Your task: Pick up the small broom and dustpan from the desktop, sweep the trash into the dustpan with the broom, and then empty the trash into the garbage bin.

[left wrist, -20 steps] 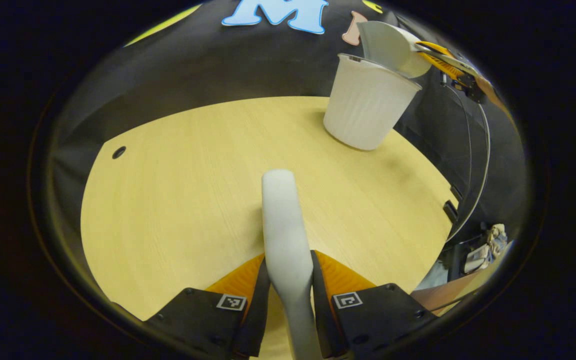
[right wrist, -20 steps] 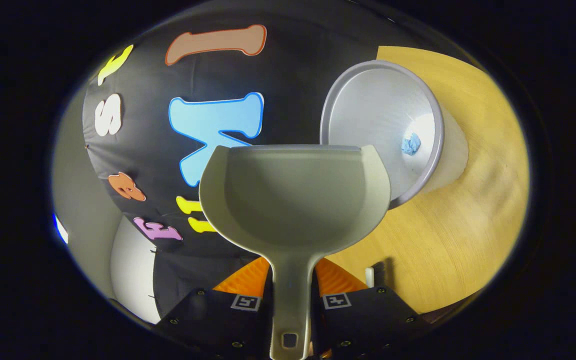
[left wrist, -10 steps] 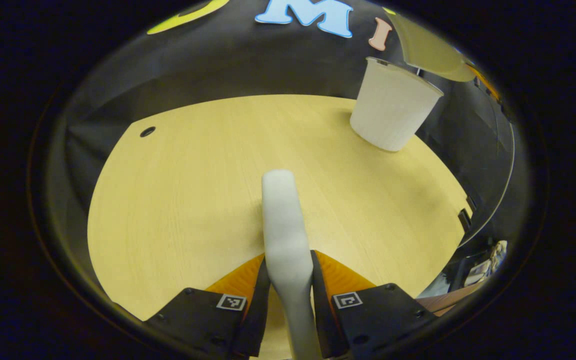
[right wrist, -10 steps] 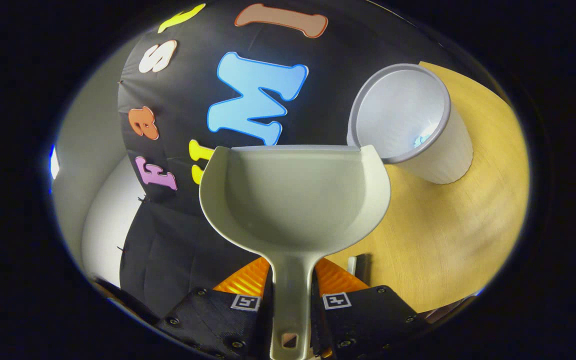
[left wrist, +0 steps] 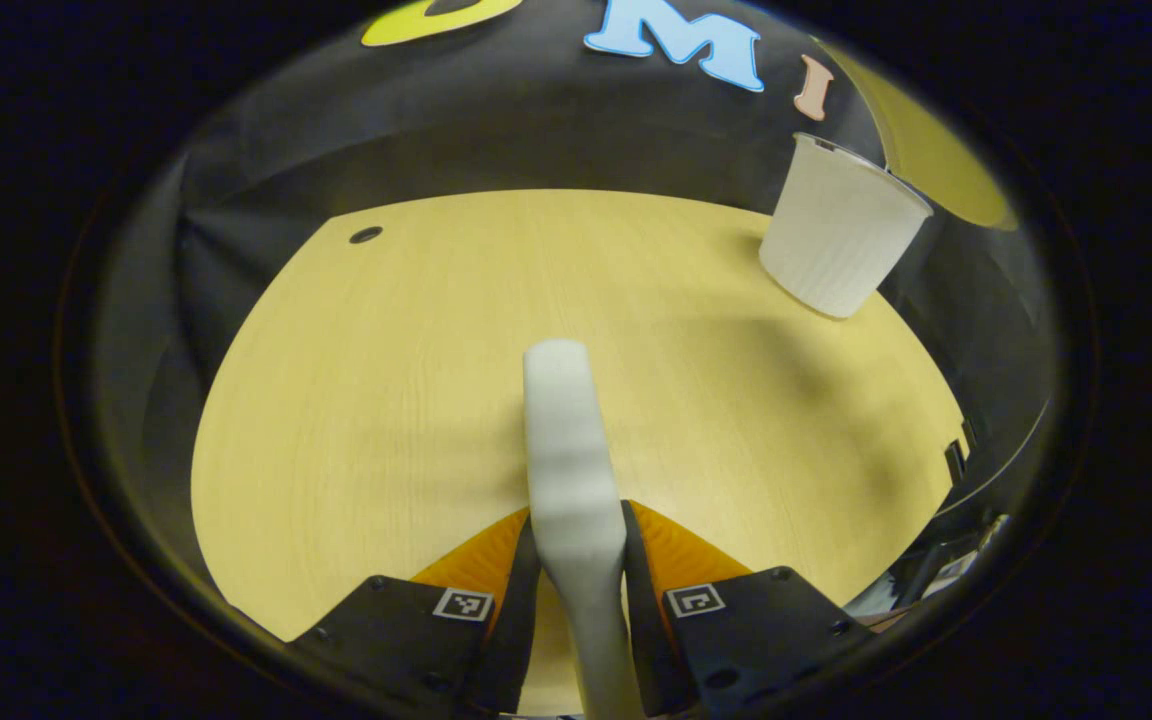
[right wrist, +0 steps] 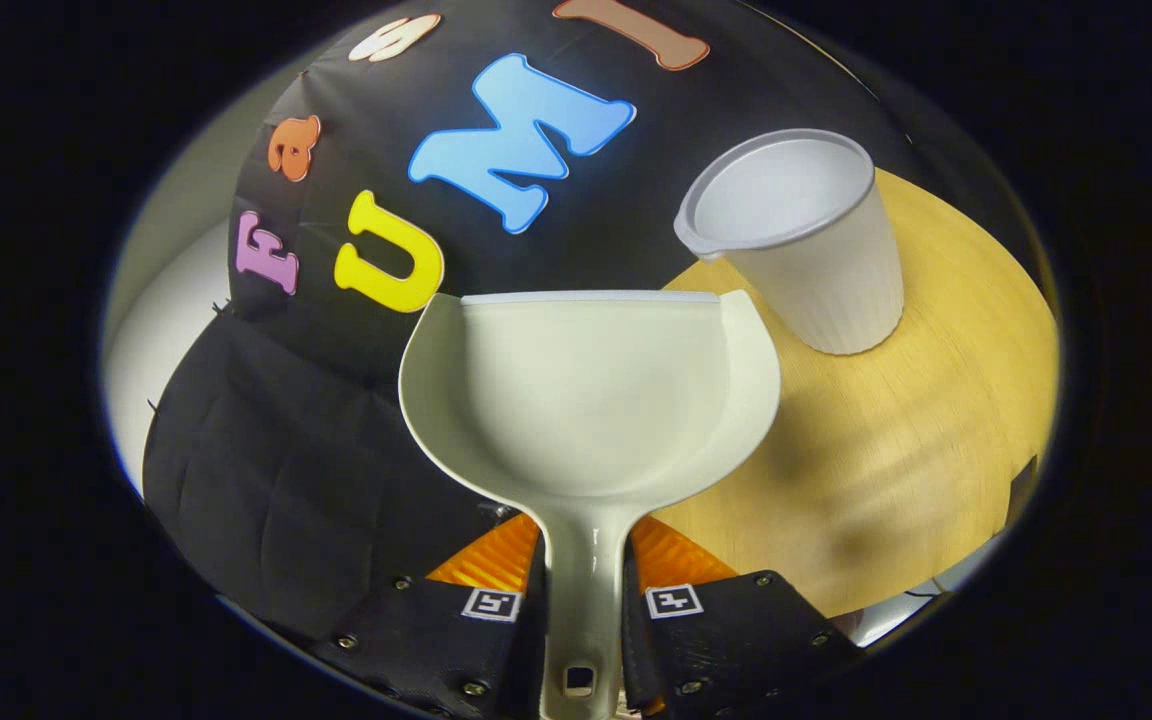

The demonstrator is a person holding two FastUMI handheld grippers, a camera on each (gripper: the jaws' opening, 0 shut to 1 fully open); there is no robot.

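Pale plastic dustpan pinched by handle in right gripper, pan bare, garbage bin ahead-right; broom clamped in left gripper; best lowered level, clear of bin.

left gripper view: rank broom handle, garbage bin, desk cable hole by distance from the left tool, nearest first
1. Broom handle: clamped in the left tool, centre bottom of the view.
2. Cable hole: far-left part of the desktop.
3. Garbage bin: far-right corner of the desktop, upright.

The hole and the bin both sit near the far edge; their order is too close to call.
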